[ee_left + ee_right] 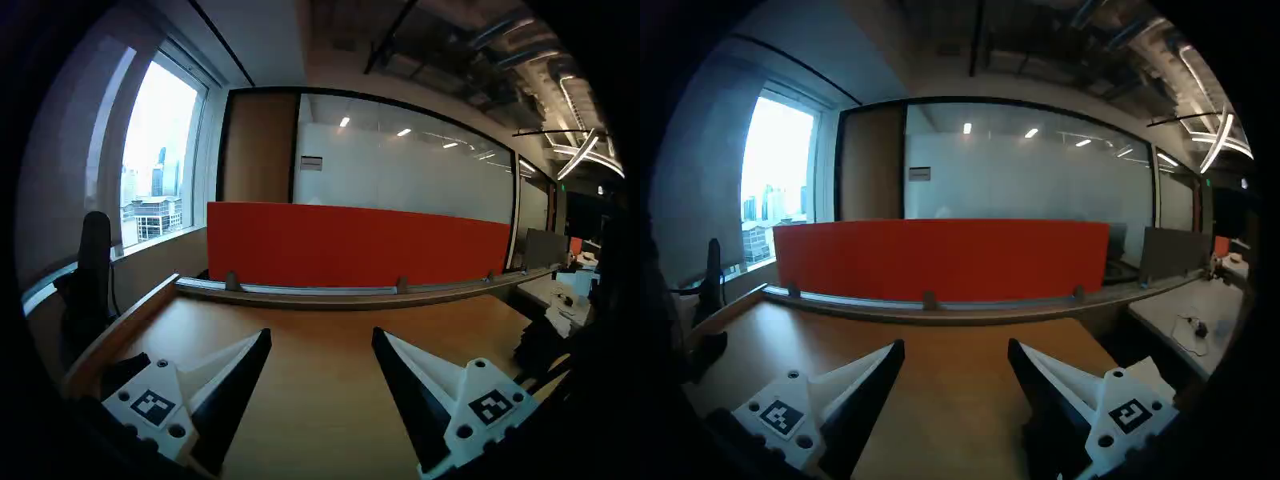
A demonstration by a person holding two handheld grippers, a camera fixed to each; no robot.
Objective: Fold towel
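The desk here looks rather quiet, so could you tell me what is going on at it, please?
A person holds the left tool and the right tool over a wooden desk, both pointing toward a red divider at its far edge. Both tools are open and hold nothing, so the folding has not yet begun.

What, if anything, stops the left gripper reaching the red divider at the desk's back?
Probably nothing, so likely yes: the left gripper hangs open over the desk, with no object visible between it and the red divider.
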